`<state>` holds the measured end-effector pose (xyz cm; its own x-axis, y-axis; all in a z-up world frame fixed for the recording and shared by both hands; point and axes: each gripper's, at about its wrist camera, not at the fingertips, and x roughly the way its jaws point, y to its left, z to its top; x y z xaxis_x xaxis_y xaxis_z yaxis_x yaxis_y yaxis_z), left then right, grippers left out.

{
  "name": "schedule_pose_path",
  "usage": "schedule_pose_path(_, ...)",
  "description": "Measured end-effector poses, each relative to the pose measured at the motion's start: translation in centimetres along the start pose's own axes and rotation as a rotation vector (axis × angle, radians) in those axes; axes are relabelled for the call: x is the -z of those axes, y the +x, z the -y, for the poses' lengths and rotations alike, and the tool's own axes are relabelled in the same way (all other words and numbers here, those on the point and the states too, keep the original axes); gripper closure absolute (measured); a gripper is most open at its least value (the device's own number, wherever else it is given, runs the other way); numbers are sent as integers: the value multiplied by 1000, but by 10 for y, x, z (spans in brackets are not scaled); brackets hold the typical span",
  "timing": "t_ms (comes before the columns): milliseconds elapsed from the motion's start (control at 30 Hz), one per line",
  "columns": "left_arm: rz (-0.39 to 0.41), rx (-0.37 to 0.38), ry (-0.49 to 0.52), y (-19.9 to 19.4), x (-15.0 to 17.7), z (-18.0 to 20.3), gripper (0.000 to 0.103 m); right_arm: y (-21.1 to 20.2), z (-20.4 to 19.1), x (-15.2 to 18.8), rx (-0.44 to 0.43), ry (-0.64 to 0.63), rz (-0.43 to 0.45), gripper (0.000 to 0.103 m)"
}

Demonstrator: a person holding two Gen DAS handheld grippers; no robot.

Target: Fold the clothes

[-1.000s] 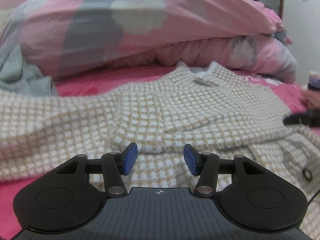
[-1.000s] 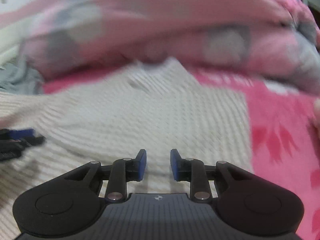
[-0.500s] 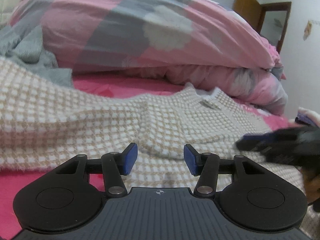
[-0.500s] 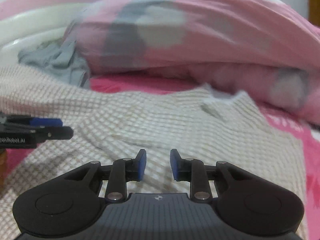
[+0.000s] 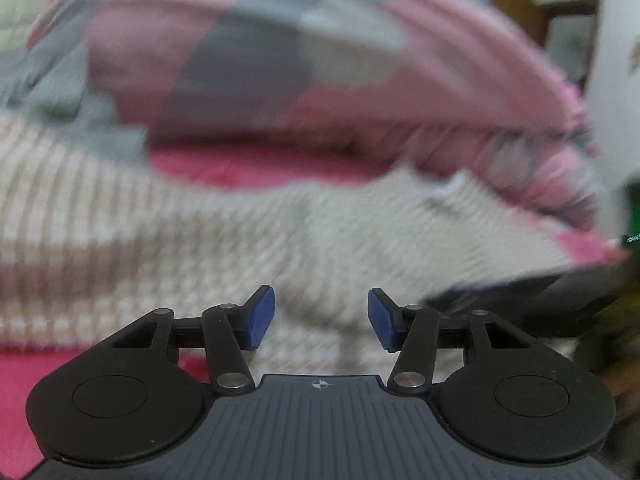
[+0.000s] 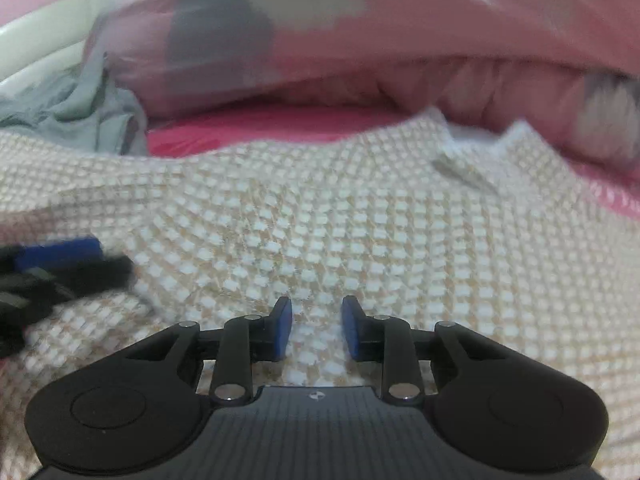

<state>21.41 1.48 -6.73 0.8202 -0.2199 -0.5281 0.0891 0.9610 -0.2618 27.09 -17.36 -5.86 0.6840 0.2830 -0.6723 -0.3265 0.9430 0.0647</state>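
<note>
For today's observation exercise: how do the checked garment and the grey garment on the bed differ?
The checked garment is cream and tan in a woven grid; the grey garment is plain. The checked garment lies spread out in front of the right gripper; the grey garment sits crumpled in a heap at the back left. Both lie on the pink sheet.

**What Our Two Grippers Looked Like**

We had two grippers that looked the same. Our left gripper point(image 5: 321, 316) had a dark grey body with thin ridges running along it and a small round cross mark near the front. On each side sat a big black round part with a circle pressed into it. Thin black bars joined up with shiny silver pins. The fingertips point(image 5: 260, 317) were bright blue flat pads. Our right gripper point(image 6: 316, 328) had the same grey ridged body, black round parts, silver pins and blue pads point(image 6: 281, 328).
</note>
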Motion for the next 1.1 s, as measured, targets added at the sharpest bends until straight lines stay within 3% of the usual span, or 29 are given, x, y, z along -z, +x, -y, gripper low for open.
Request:
schedule_pose_path(67, -6, 13, -43, 1, -3, -7, 53, -3, -1, -13, -11, 10, 35, 73)
schedule_pose_path(200, -2, 0, -22, 1, 1, -3, 53, -5, -3, -37, -37, 31, 99, 73)
schedule_pose_path(300, -1, -3, -22, 0, 5, -3, 53, 54, -6, -30, -99, 60, 1, 73)
schedule_pose_path(367, -3, 1, -27, 0, 5, -4, 53, 49, -3, -29, -86, 87, 15, 73)
schedule_pose_path(433, -5, 4, -31, 0, 5, -6, 52, 29, 4, -27, -56, 134, 33, 73)
schedule_pose_path(600, -3, 8, -33, -1, 6, -7, 52, -59, 46, 9, 89, 211, 219, 66)
schedule_pose_path(933, 5, 42, -61, 0, 8, -13, 49, -79, 48, 46, 199, 159, 179, 63)
schedule_pose_path(1033, -4, 26, -45, 0, 6, -10, 49, -82, 49, 58, 227, 142, 157, 51)
schedule_pose_path(1100, -27, -10, -28, 0, 3, -4, 49, -55, 44, 72, 218, 118, 69, 44)
